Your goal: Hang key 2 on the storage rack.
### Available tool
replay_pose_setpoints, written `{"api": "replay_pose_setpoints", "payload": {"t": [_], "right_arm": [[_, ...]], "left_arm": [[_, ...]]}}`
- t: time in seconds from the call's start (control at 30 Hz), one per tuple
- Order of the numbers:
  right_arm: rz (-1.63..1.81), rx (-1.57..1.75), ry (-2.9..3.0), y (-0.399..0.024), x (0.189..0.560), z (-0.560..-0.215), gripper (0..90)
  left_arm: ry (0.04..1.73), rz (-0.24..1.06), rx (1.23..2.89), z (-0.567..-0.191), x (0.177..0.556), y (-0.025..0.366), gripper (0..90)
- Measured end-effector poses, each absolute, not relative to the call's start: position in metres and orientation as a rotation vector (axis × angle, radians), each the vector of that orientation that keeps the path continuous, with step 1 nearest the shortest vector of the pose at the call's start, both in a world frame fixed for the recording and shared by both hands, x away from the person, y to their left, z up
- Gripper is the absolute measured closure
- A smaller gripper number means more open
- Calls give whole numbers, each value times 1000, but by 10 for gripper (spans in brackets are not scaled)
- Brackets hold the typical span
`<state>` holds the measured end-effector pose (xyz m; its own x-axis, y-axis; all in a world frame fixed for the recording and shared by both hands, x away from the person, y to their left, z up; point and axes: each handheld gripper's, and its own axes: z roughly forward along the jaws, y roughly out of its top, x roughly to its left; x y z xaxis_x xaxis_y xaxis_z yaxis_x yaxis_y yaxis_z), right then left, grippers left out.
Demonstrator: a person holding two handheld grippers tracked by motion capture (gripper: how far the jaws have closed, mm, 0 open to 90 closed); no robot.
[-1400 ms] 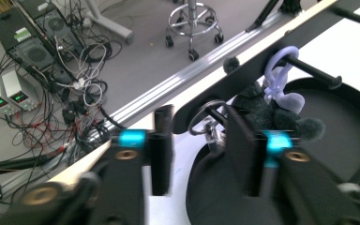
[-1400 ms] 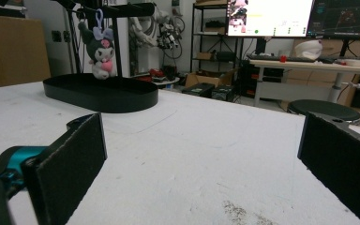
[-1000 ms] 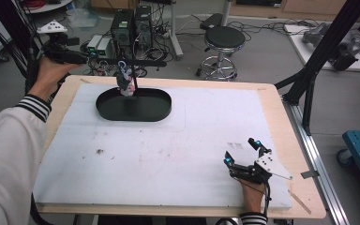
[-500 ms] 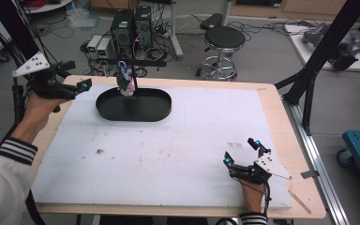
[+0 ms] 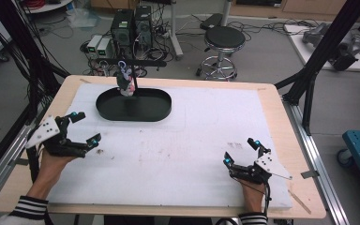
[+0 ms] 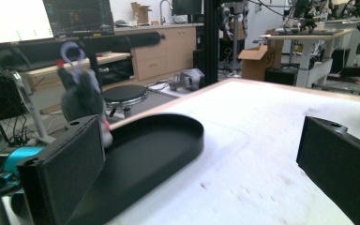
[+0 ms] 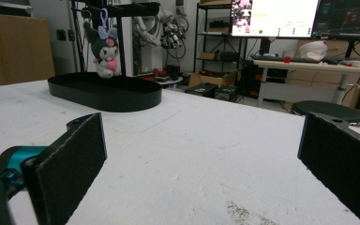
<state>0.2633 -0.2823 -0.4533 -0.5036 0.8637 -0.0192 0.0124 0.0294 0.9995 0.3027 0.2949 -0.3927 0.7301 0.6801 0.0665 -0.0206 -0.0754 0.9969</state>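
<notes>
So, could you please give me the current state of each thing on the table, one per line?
Left gripper: open, holding nothing, near the table's left edge.
Right gripper: open, holding nothing, low over the white mat.
Plush keychain: hanging from the stand's bar, above the tray.
Black oval tray: on the mat, nothing lying in it.

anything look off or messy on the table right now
Nothing serious. The white mat has dark smudges and crumbs near its front, most visibly by the right gripper. The plush toy hangs from the stand's bar over the black tray, and nothing looks tipped or spilled. Both grippers are open and empty.
</notes>
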Motion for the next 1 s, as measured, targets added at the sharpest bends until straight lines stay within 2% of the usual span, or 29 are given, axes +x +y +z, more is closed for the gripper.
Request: {"api": "replay_pose_setpoints", "payload": {"t": [0.57, 0.83, 1.0], "right_arm": [[1546, 904, 1615, -281, 263, -453, 6], [1543, 898, 1616, -281, 263, -453, 6], [1545, 901, 1615, -281, 263, -453, 6]], "left_arm": [[570, 627, 1471, -445, 284, 289, 17], [598, 588, 1473, -453, 287, 289, 17], [599, 615, 1470, -453, 285, 288, 17]]}}
